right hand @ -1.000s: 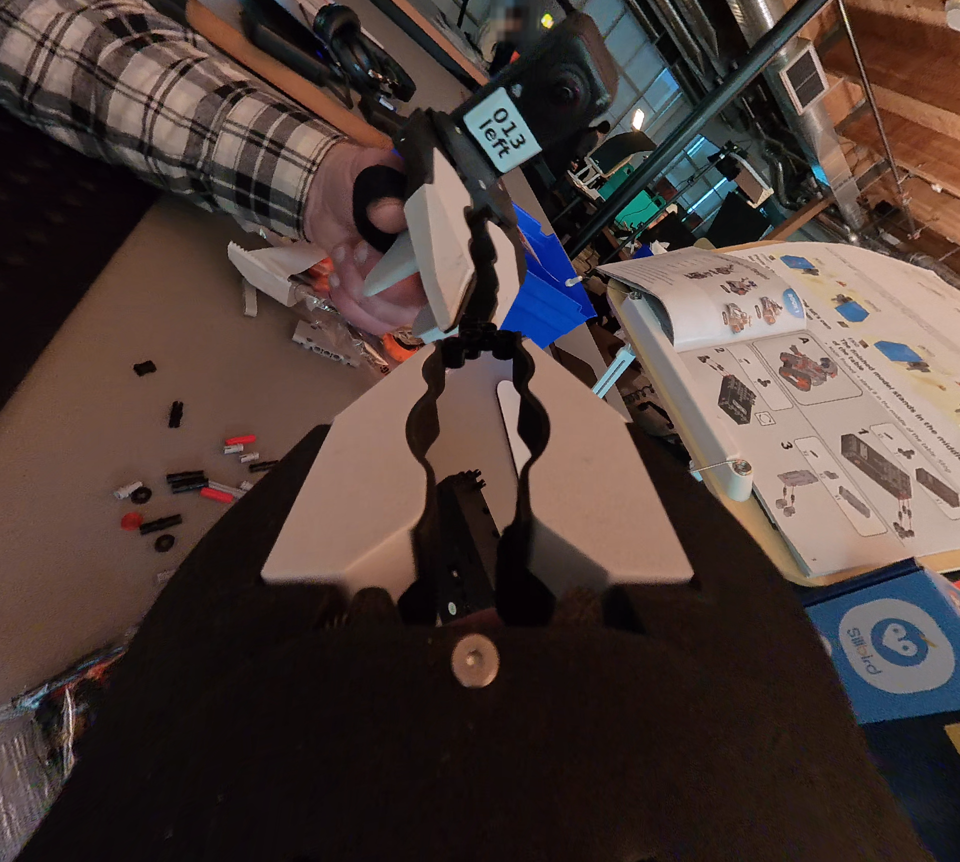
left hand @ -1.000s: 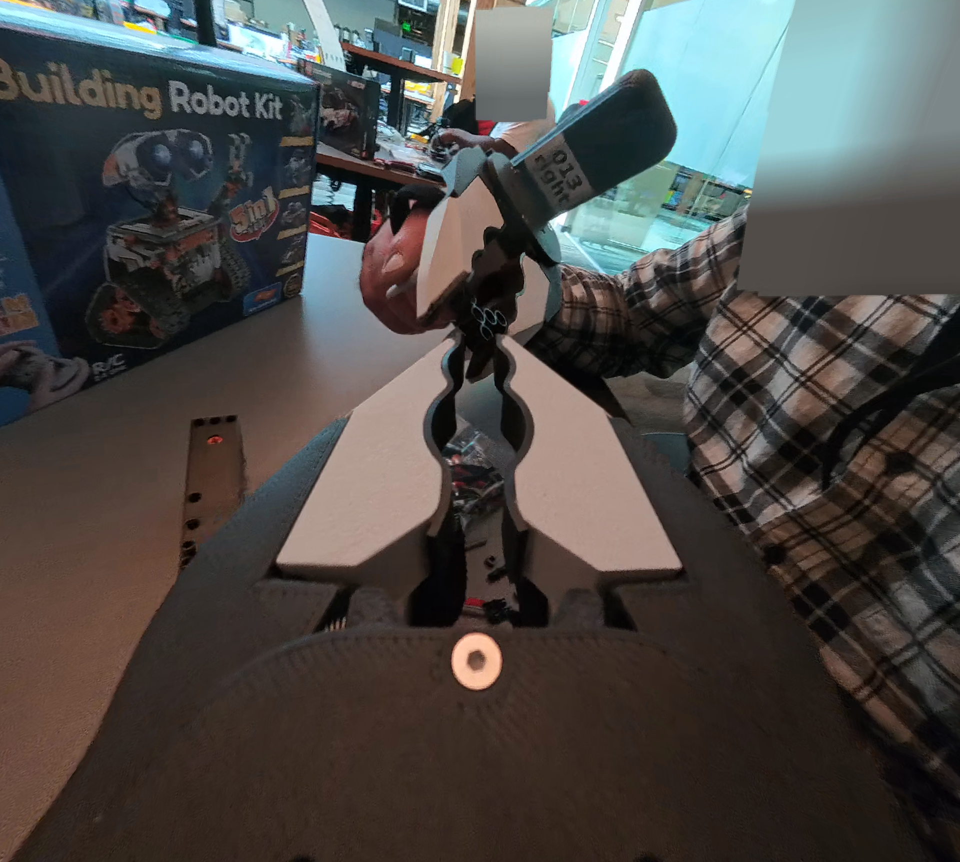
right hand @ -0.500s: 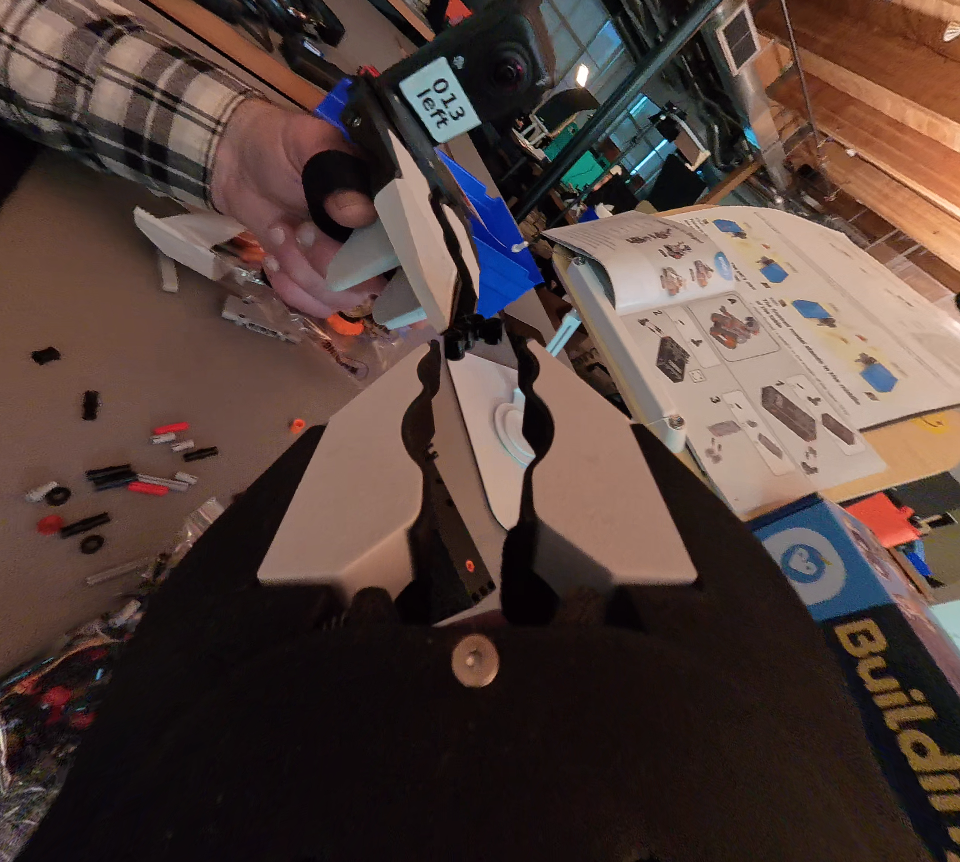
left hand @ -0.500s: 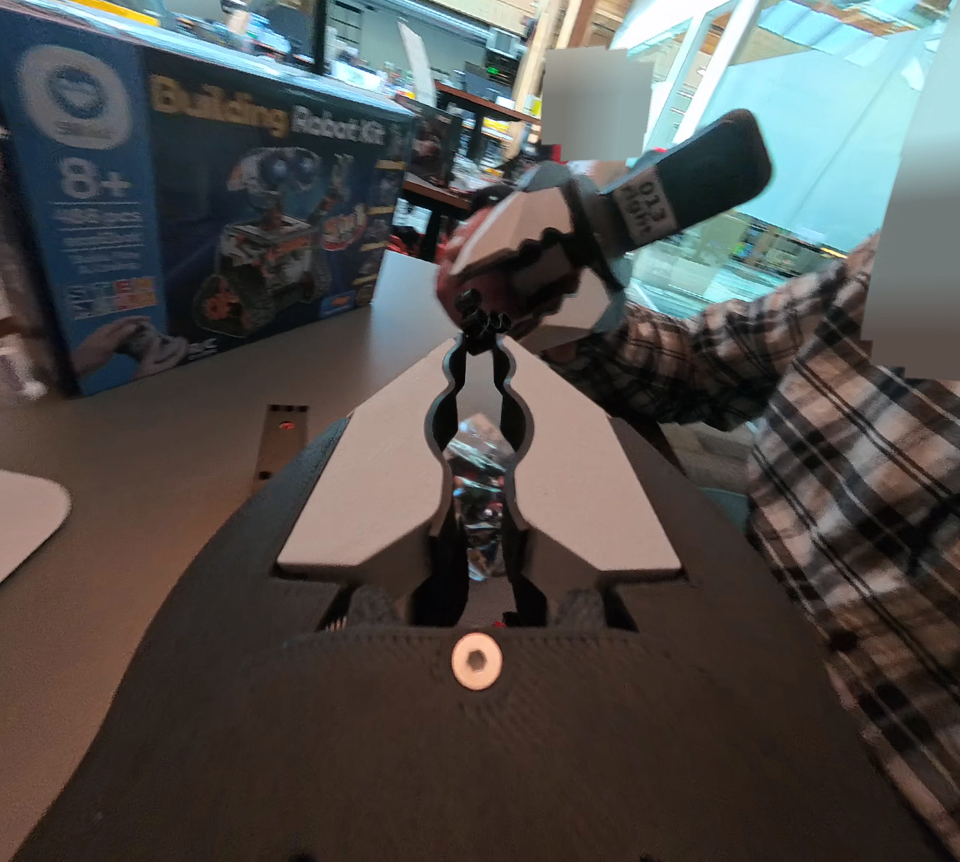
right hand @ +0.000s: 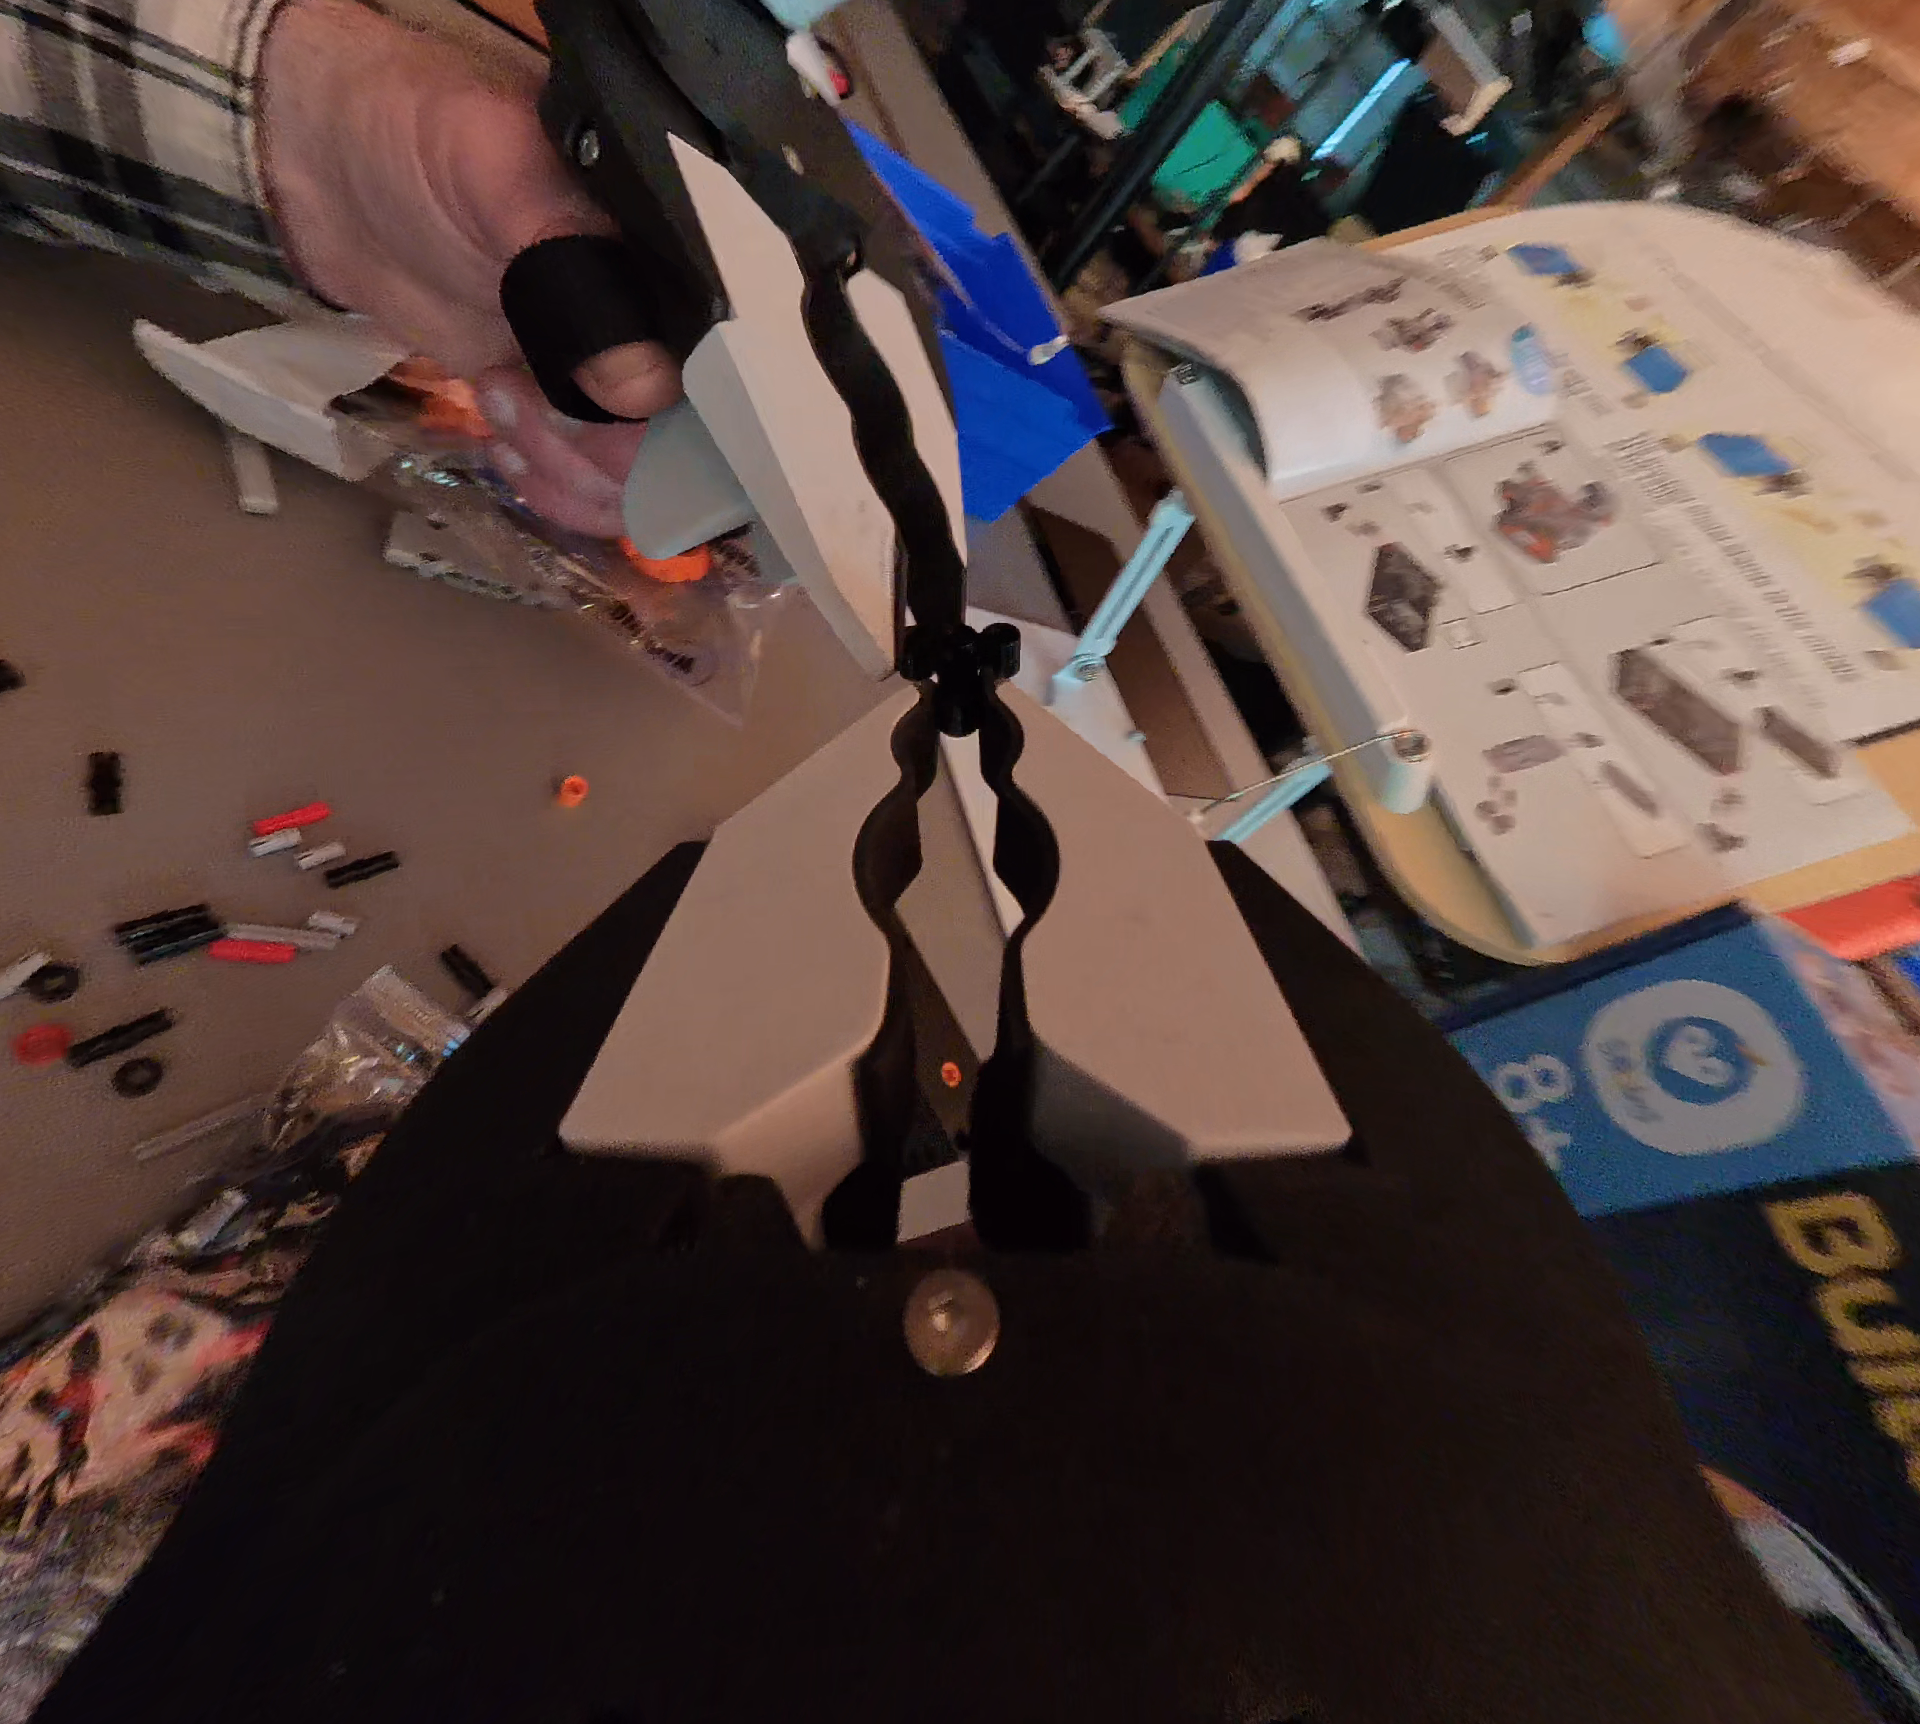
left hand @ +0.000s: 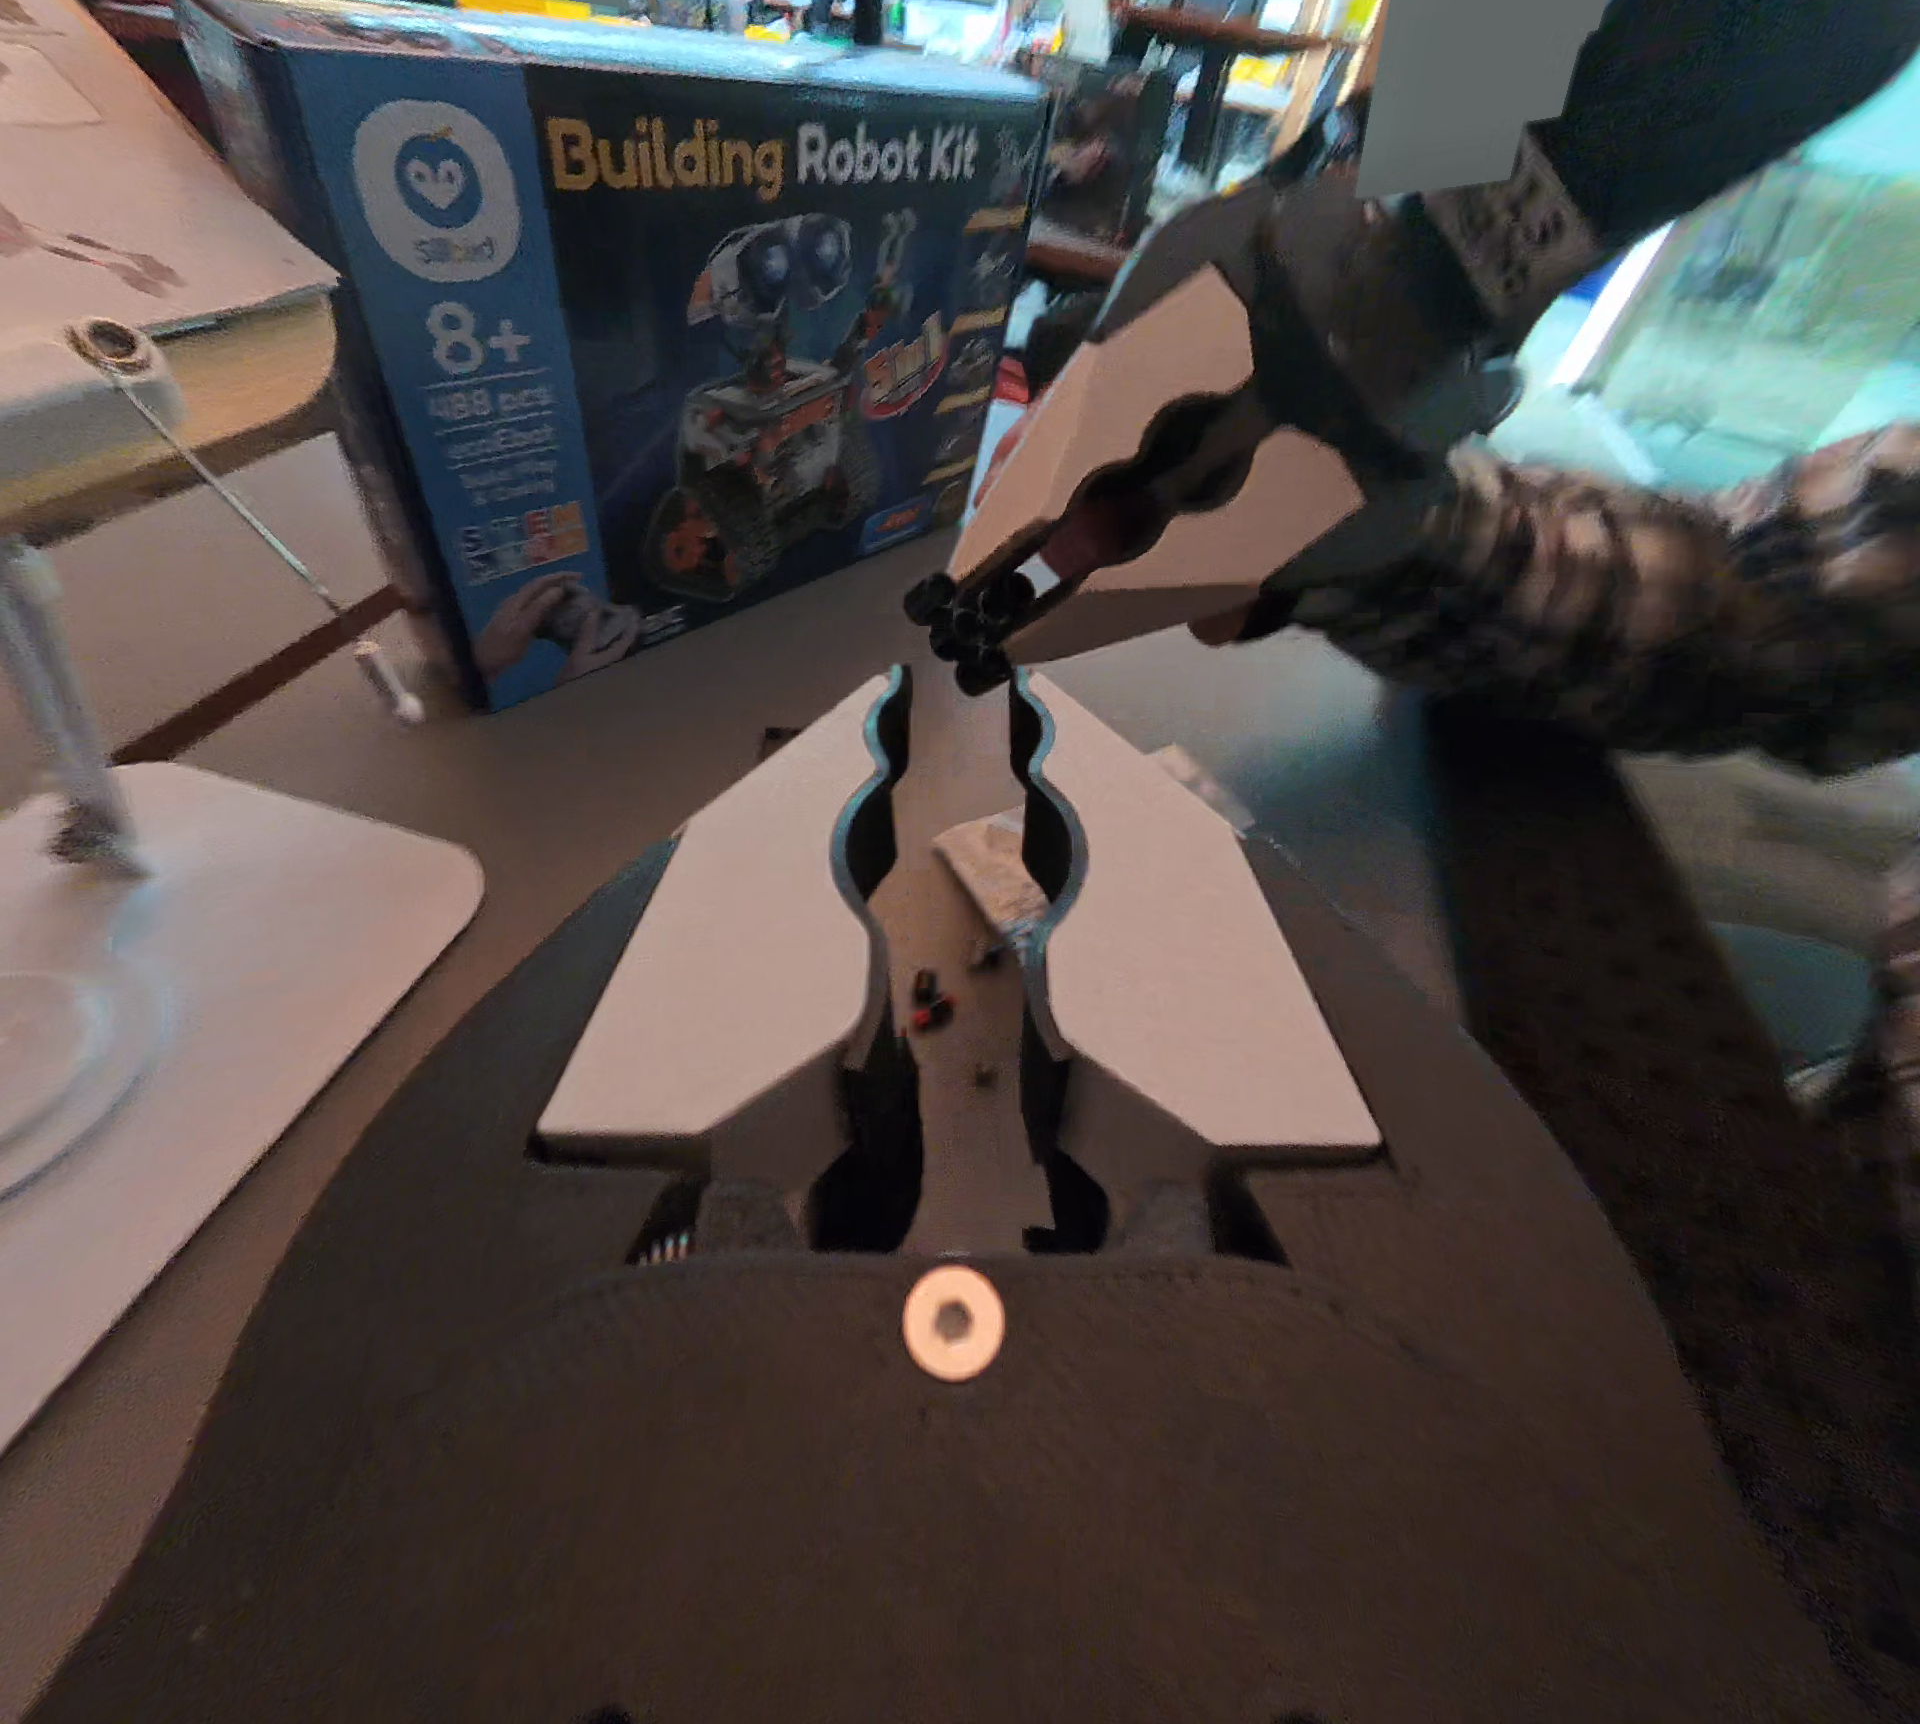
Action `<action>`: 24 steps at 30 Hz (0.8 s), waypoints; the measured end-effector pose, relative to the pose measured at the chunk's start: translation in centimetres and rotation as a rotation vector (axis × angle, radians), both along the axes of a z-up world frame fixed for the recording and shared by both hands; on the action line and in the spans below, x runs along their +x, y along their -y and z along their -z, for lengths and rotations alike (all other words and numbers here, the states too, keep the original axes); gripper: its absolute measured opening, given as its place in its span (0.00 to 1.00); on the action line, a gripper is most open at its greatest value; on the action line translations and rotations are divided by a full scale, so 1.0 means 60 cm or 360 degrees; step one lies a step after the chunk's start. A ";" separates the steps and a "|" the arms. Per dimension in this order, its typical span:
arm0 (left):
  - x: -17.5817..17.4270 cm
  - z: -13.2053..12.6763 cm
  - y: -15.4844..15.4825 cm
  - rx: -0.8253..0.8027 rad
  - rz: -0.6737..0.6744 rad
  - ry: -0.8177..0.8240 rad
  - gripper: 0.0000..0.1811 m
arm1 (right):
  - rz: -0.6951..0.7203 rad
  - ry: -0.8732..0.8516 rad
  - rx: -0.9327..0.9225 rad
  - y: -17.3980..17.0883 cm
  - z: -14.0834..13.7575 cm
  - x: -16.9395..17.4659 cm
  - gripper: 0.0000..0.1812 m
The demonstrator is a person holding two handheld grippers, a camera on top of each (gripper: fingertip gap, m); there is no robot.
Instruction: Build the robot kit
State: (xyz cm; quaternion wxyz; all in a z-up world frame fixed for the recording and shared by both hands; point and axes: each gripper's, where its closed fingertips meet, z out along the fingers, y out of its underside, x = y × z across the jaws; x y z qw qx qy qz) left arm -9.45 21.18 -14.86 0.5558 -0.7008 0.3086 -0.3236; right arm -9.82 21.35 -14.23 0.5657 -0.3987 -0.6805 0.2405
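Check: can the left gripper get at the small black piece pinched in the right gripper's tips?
Probably yes. The left gripper stands open, with the black piece, pinched by the right gripper, right at its fingertips and nothing between. The right gripper covers one side, so only the exposed end looks free.

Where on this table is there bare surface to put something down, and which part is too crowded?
Bare table lies between the kit box and the white stand base. In the right wrist view, a bare strip separates the loose pins from the plastic bags. The lower left corner, with more bags, is crowded.
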 end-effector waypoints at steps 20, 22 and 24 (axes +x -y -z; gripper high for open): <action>-0.026 0.096 -0.039 0.0163 -0.0168 -0.0684 0.12 | -0.0600 0.0439 -0.0307 -0.021 0.087 -0.034 0.03; -0.030 0.100 -0.043 0.0158 -0.0196 -0.0715 0.11 | -0.0569 0.0436 -0.0271 -0.025 0.089 -0.036 0.03; -0.036 0.103 -0.047 0.0153 -0.0238 -0.0748 0.03 | -0.0527 0.0443 -0.0224 -0.032 0.089 -0.037 0.04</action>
